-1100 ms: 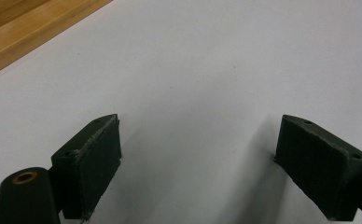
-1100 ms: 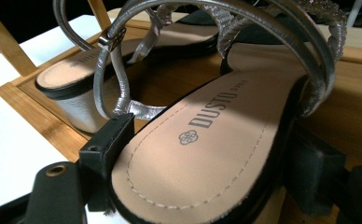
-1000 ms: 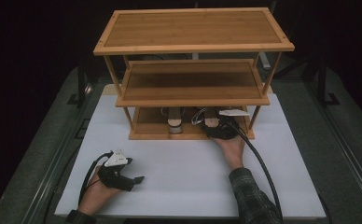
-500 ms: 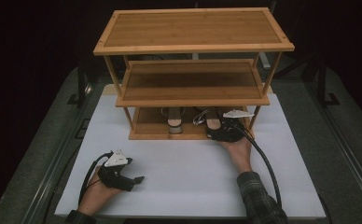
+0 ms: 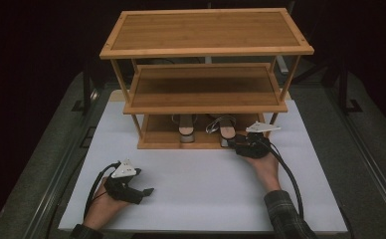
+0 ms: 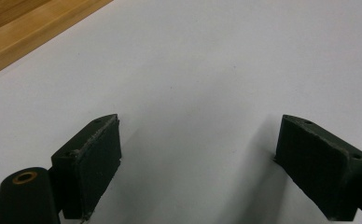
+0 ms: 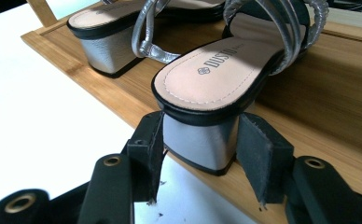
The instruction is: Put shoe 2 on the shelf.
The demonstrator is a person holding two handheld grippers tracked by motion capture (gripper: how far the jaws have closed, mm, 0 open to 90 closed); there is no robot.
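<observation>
R tongs (image 7: 200, 154) have just been closing round the block heel of the near sandal (image 7: 216, 84), pads at both sides, prob. touching, so grip looks about set. Sandal sits on the rack's bottom shelf (image 7: 319, 107), heel outward w/ its twin (image 7: 109, 32) beside, easy to grab. L tongs (image 6: 198, 163) wide open, empty, parked on the white surface (image 6: 216, 60).
</observation>
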